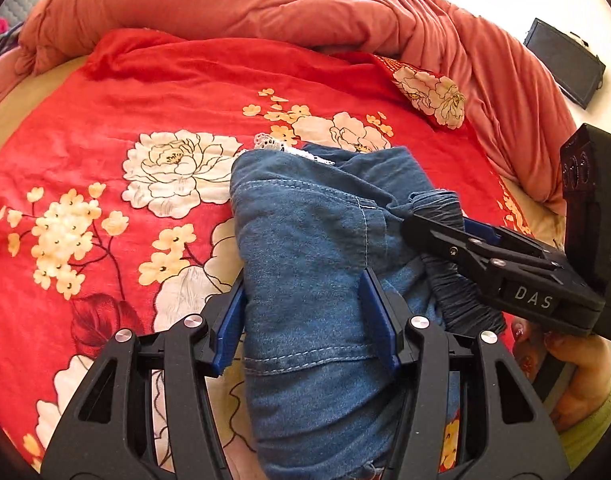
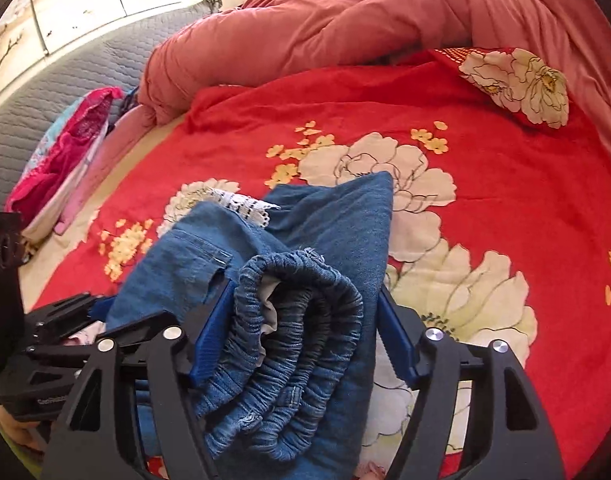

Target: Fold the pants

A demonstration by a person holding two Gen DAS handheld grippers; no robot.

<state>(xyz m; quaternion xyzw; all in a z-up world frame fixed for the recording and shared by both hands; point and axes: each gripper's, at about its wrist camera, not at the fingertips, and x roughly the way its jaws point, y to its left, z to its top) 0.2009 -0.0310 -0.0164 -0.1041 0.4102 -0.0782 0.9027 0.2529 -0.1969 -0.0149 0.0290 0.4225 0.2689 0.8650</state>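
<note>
Blue denim pants [image 1: 305, 248] with a white lace trim [image 1: 271, 144] lie bunched on the red floral bedspread [image 1: 105, 112]. My left gripper [image 1: 305, 312] has its blue pads on either side of a thick fold of the denim and is closed on it. My right gripper [image 2: 301, 328] is closed around the gathered elastic waistband [image 2: 293, 320]; it also shows at the right of the left wrist view [image 1: 433, 220], gripping the dark waistband. The pants [image 2: 337, 220] spread away from both grippers onto the bed.
A rolled salmon duvet [image 1: 265, 4] lies along the far side of the bed. A floral pillow [image 2: 517, 84] sits at the back right. Pink clothes [image 2: 65, 152] lie at the left bed edge by a grey quilted headboard [image 2: 45, 88]. A dark tablet [image 1: 565, 64] rests on the floor.
</note>
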